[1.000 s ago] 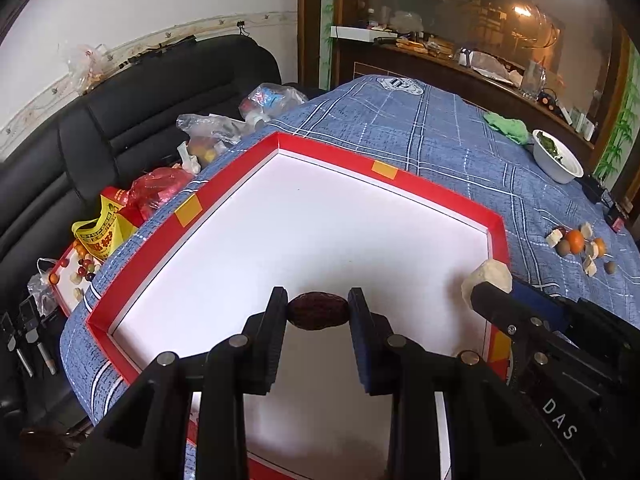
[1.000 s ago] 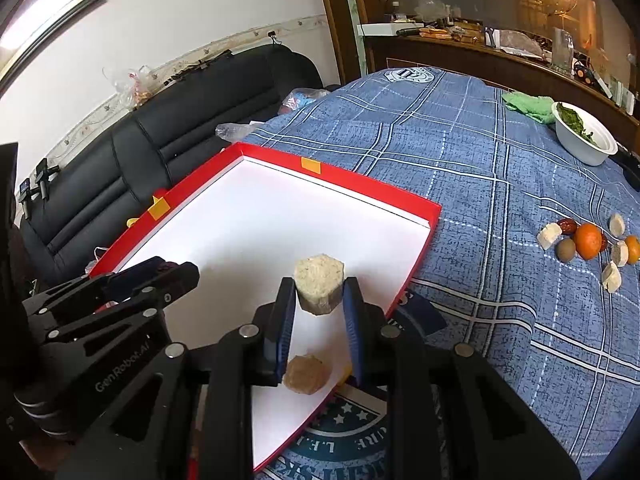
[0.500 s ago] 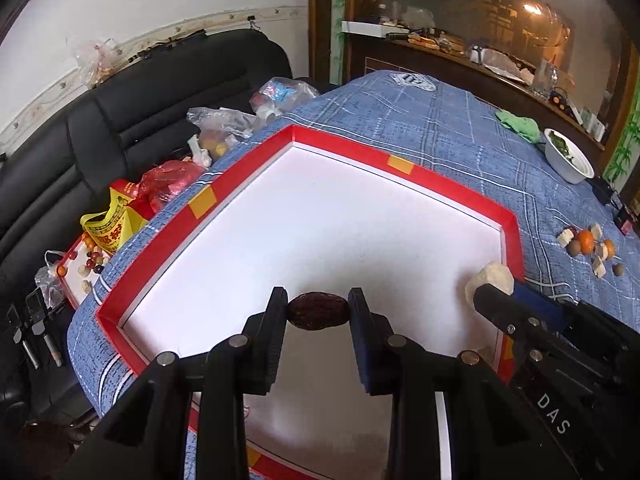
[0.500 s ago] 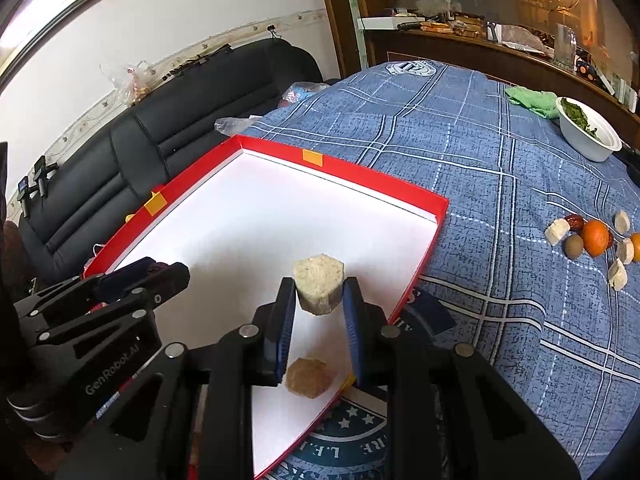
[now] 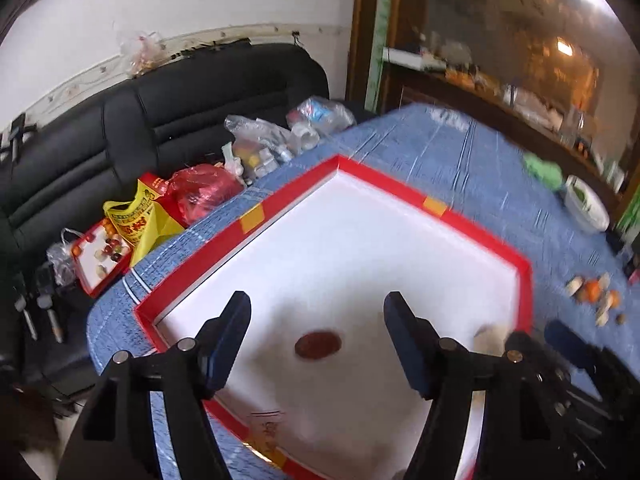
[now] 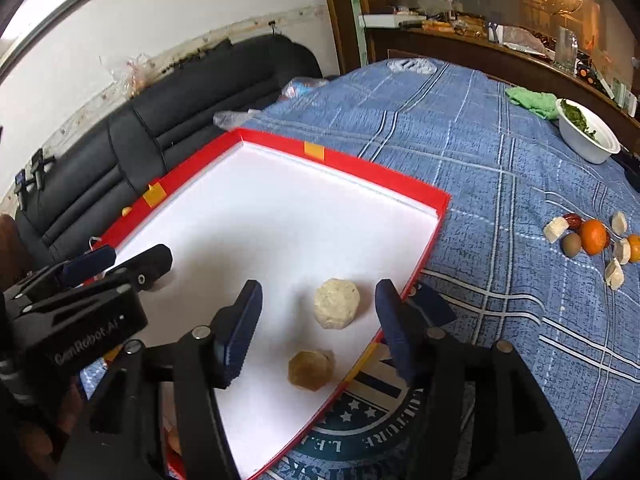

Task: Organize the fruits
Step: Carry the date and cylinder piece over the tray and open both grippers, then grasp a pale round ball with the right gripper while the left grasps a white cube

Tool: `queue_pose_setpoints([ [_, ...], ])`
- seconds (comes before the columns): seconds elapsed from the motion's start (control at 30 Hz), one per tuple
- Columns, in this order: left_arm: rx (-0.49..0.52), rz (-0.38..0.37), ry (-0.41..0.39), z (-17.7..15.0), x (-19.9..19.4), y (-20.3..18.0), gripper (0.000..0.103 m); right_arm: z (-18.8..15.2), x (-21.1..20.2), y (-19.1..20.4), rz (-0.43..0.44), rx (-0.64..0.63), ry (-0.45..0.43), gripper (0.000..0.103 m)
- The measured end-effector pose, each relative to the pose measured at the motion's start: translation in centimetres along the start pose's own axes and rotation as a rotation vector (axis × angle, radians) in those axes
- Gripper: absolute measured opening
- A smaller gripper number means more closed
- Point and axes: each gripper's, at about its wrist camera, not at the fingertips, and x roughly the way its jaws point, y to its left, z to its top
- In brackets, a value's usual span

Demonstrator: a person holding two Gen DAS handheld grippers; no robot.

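Your left gripper [image 5: 316, 308] is letting go: its jaws are opening, and the dark red date [image 5: 318, 345] lies free on the white floor of the red-rimmed tray [image 5: 404, 184], between the fingers but touching neither. Your right gripper [image 6: 318, 294] is opening too, with the pale faceted fruit chunk [image 6: 337, 308] resting on the tray floor between its pads, clear of both. A second, browner chunk [image 6: 310, 370] sits just nearer you in the same tray (close to the right rim). The rest of the fruit [image 6: 596, 240], tangerines and pale pieces among it, is still out on the blue plaid tablecloth [image 6: 460, 152], well apart from the tray. A white bowl [image 6: 588, 142] beyond holds leafy greens.
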Motion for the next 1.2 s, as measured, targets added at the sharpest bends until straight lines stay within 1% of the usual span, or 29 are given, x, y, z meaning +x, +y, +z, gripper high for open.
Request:
queue_pose_setpoints([
  [0.07, 0.001, -0.049, -0.011, 0.2, -0.5, -0.9, 0.069, -0.1, -1.2, -0.5, -0.005, 0.012, -0.035, 0.060],
  [0.17, 0.072, -0.109, -0.021, 0.1, -0.9, -3.8, 0.069, -0.6, -3.7, -2.4, -0.025, 0.037, -0.084, 0.060],
  [0.23, 0.125, -0.143, -0.013, -0.1, -0.9, -6.1, 0.069, -1.2, -5.3, -4.8, -0.064, 0.072, -0.110, 0.060],
  [0.3, 0.187, -0.187, 0.011, -0.5, -0.7, -9.1, 0.069, -2.1, -6.7, -8.7, -0.134, 0.139, -0.123, 0.060],
  [0.37, 0.250, -0.228, 0.024, -0.9, -0.5, -12.2, 0.069, -2.7, -7.3, -12.4, -0.214, 0.215, -0.110, 0.060],
  [0.43, 0.309, -0.242, 0.040, -1.2, -0.1, -14.9, 0.069, -3.2, -7.3, -17.2, -0.271, 0.317, -0.083, 0.060],
  [0.5, 0.347, -0.260, 0.055, -1.4, 0.5, -17.0, 0.069, -3.3, -7.0, -20.4, -0.334, 0.359, -0.071, 0.056],
  [0.53, 0.361, -0.268, 0.058, -1.4, 0.8, -18.0, 0.069, -3.3, -6.7, -21.5, -0.343, 0.372, -0.056, 0.055],
  [0.57, 0.373, -0.272, 0.066, -1.4, 1.2, -18.9, 0.069, -3.1, -6.3, -22.4, -0.338, 0.382, -0.045, 0.051],
  [0.6, 0.381, -0.273, 0.071, -1.4, 1.5, -19.8, 0.069, -2.7, -5.9, -23.2, -0.338, 0.391, -0.039, 0.050],
  [0.77, 0.410, -0.278, 0.090, -1.5, 3.6, -22.9, 0.069, -1.1, -4.0, -24.5, -0.344, 0.366, -0.014, 0.048],
  [0.9, 0.424, -0.289, 0.096, -1.5, 5.0, -25.3, 0.069, -0.7, -2.7, -25.3, -0.389, 0.341, 0.005, 0.045],
  [0.93, 0.429, -0.287, 0.100, -1.6, 5.4, -25.9, 0.069, -0.7, -2.6, -25.4, -0.389, 0.338, 0.008, 0.043],
  [0.97, 0.436, -0.294, 0.102, -1.6, 5.6, -26.4, 0.069, -0.6, -2.6, -25.4, -0.378, 0.335, 0.012, 0.032],
  [1.0, 0.459, -0.308, 0.107, -1.7, 6.1, -27.1, 0.069, -0.6, -2.7, -25.4, -0.367, 0.336, 0.017, 0.031],
  [1.07, 0.510, -0.294, 0.112, -1.9, 6.8, -27.9, 0.068, -0.9, -3.0, -25.5, -0.361, 0.340, 0.016, 0.031],
  [1.13, 0.535, -0.316, 0.124, -2.2, 7.4, -28.1, 0.068, -1.4, -3.4, -25.6, -0.346, 0.347, 0.011, 0.031],
  [1.2, 0.543, -0.317, 0.114, -2.2, 7.6, -28.2, 0.068, -1.8, -3.8, -25.8, -0.332, 0.356, 0.002, 0.031],
])
